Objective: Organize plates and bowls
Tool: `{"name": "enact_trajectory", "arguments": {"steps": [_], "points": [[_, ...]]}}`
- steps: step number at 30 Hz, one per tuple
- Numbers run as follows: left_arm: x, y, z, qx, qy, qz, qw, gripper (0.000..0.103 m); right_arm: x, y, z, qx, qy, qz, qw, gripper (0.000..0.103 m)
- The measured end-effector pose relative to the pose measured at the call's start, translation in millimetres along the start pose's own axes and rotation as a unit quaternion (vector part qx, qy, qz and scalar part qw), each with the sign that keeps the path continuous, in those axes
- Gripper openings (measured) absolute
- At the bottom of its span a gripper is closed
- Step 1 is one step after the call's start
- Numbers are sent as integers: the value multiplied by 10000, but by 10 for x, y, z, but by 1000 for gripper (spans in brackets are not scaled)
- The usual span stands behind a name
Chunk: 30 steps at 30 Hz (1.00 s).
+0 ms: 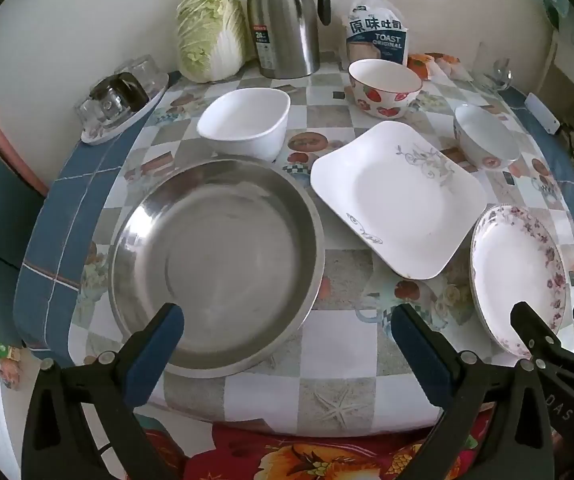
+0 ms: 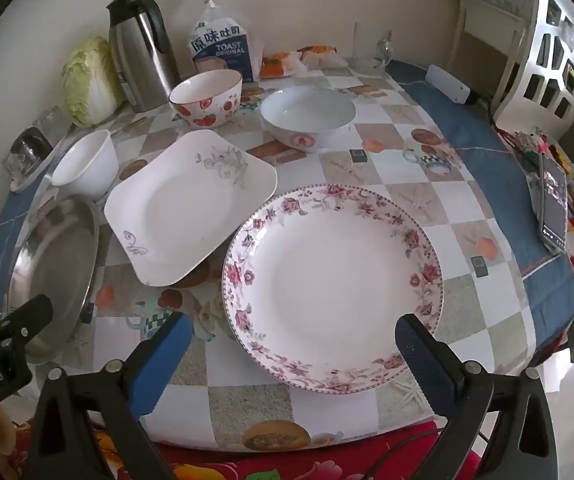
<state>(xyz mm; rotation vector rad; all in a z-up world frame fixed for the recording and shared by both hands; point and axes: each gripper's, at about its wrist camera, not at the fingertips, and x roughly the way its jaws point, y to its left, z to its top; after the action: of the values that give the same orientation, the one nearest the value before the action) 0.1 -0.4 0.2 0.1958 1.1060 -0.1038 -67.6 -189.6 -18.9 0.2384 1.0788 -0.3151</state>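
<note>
Both grippers are spread wide and holding nothing. The left gripper (image 1: 287, 344) hangs over the near edge of the steel pan (image 1: 215, 264), the right gripper (image 2: 293, 344) over the near rim of the floral plate (image 2: 333, 284). The square plate (image 2: 191, 204) sits between them, its corner touching the floral plate. Farther back: white bowl (image 1: 245, 122), strawberry bowl (image 2: 207, 98), blue-white bowl (image 2: 309, 118), then kettle (image 1: 283, 20) and cabbage (image 1: 211, 34) by the wall.

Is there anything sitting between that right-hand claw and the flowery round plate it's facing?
Nothing visible. The right gripper hovers open at the near edge of the floral plate, with only bare tablecloth below. The square plate lies off to the left, its corner beside the floral plate's rim.
</note>
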Motion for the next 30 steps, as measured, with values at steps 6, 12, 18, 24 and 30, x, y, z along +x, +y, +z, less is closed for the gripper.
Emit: {"name": "enact_trajectory", "arguments": {"steps": [6, 12, 18, 24, 30], "points": [[-23, -63, -26, 133, -129, 11, 9998, 103, 21, -1, -14, 12, -55, 13, 10000, 103], [1, -94, -16, 279, -93, 200, 9994, 103, 21, -10, 7, 64, -9, 32, 10000, 103], [26, -39, -21, 230, -46, 217, 9995, 103, 23, -28, 13, 100, -17, 48, 9999, 103], [31, -48, -10, 219, -18, 233, 9995, 103, 19, -33, 16, 108, -18, 58, 9999, 103], [40, -41, -6, 186, 2, 248, 9995, 103, 11, -29, 19, 115, -26, 55, 9999, 103]]}}
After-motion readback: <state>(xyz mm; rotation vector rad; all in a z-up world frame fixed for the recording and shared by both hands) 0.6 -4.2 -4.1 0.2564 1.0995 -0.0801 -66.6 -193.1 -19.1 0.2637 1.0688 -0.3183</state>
